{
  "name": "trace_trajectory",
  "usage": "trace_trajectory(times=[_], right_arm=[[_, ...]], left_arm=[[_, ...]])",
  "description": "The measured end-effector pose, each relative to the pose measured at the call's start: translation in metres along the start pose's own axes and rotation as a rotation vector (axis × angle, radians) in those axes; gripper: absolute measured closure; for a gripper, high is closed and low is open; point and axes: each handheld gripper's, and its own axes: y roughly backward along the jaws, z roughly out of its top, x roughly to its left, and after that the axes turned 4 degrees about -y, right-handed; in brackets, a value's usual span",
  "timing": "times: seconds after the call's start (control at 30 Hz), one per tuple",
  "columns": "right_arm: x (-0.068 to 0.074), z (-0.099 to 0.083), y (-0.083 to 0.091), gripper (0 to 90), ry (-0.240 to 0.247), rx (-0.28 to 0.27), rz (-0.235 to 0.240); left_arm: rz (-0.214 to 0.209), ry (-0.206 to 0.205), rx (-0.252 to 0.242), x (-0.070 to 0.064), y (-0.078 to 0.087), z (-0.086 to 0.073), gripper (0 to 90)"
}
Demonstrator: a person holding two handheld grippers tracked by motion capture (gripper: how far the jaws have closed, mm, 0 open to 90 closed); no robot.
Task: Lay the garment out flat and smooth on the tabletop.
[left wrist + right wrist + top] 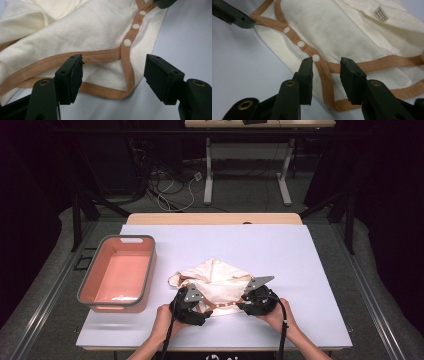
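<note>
A cream baby garment (216, 277) with tan trim lies crumpled on the white table (300, 255), near the front middle. Both hand-held grippers are at its near edge. My left gripper (199, 310) stands wide open, its jaws either side of a tan-trimmed corner (125, 91) of the cloth. My right gripper (245, 305) is open more narrowly, with the tan snap strip (325, 75) running between its jaws. White snaps (301, 44) line that strip. A small care label (380, 13) shows on the cloth. Each gripper view also catches the tip of the other gripper's jaw at a top corner.
A pink basin with a grey rim (149, 265) sits at the table's left side. Bare white table surface stretches behind and to the right of the garment. Beyond the table are dark floor, cables (175, 187) and the legs of another desk (209, 175).
</note>
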Motion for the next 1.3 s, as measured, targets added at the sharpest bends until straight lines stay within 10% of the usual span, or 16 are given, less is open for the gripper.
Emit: trace_trajectory(times=[0.13, 0.67, 1.3], right_arm=[[0.0, 0.001, -0.005, 64.0, 0.007, 0.028, -0.003], [-0.003, -0.001, -0.01, 87.7, -0.013, 0.052, 0.026], [0.008, -0.001, 0.001, 87.7, 0.026, 0.086, 0.099]], left_arm=[[0.053, 0.011, 0.043, -0.001, -0.008, 0.001, 39.6], [0.0, 0.019, 0.035, -0.011, -0.01, 0.003, 83.9], [-0.055, 0.047, 0.07, -0.008, 0.003, 0.001, 86.9]])
